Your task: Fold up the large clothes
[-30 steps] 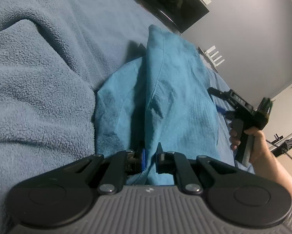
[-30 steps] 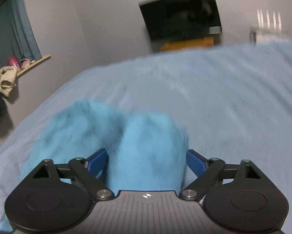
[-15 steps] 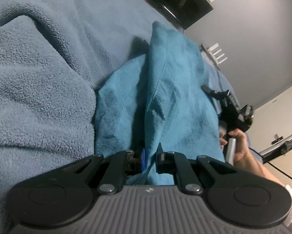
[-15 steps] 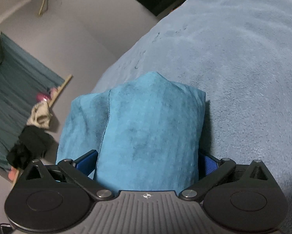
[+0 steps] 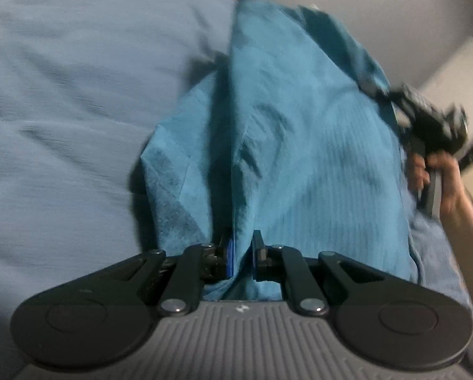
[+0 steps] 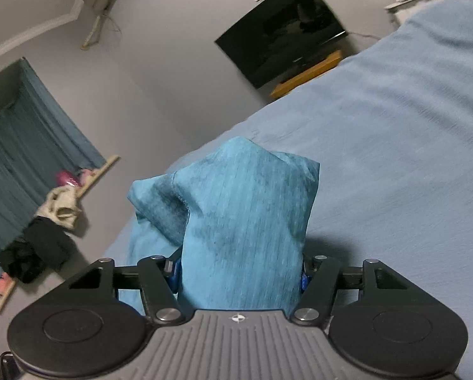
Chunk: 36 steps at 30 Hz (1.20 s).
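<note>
Closing since a moment ago, right tongs (image 6: 239, 272) now clenched on teal garment (image 6: 236, 221) — left tongs (image 5: 242, 258) still pinching its edge.

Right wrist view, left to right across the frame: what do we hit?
Curtain → pile of clothes → teal garment held in the right tongs → TV → blue blanket.

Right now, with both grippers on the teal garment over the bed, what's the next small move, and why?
Probably carry both ends across together and lay the fold down. The left gripper and right gripper each pinch the teal garment, which hangs raised between them above the blue blanket, not yet flat.
</note>
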Each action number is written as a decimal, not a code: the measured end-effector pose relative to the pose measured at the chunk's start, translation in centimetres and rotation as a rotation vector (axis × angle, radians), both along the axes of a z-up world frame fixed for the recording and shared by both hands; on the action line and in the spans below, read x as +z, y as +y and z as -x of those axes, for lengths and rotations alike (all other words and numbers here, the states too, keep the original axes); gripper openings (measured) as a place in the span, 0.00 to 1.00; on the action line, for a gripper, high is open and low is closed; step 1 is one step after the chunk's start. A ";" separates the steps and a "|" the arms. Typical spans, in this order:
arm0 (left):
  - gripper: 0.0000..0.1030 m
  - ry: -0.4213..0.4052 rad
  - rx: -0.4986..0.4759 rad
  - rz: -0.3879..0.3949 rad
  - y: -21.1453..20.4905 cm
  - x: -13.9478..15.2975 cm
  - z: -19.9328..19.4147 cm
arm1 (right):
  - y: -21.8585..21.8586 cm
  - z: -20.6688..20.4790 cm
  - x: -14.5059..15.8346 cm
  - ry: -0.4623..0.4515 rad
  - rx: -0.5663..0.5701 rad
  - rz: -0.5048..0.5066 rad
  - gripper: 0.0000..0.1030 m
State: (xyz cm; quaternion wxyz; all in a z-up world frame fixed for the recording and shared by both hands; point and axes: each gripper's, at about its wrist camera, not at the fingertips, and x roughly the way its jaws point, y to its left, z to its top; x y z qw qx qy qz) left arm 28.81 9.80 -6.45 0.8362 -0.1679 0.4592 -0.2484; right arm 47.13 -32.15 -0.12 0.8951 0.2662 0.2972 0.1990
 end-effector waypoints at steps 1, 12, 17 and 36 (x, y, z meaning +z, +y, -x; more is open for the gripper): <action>0.05 0.000 -0.031 -0.010 -1.4 0.0 -0.1 | -1.6 0.3 0.8 0.010 -0.015 0.024 0.63; 0.04 -0.038 -0.139 -0.013 -7.1 -1.2 -1.5 | -3.0 -6.7 3.0 0.103 -0.180 0.322 0.88; 0.04 -0.063 -0.131 0.050 -5.1 -0.4 -1.2 | -1.0 -5.6 1.0 0.017 -0.369 0.413 0.94; 0.05 -0.130 -0.166 -0.073 -4.9 -0.6 -0.3 | 13.9 -10.5 0.5 -0.106 -0.167 0.691 0.23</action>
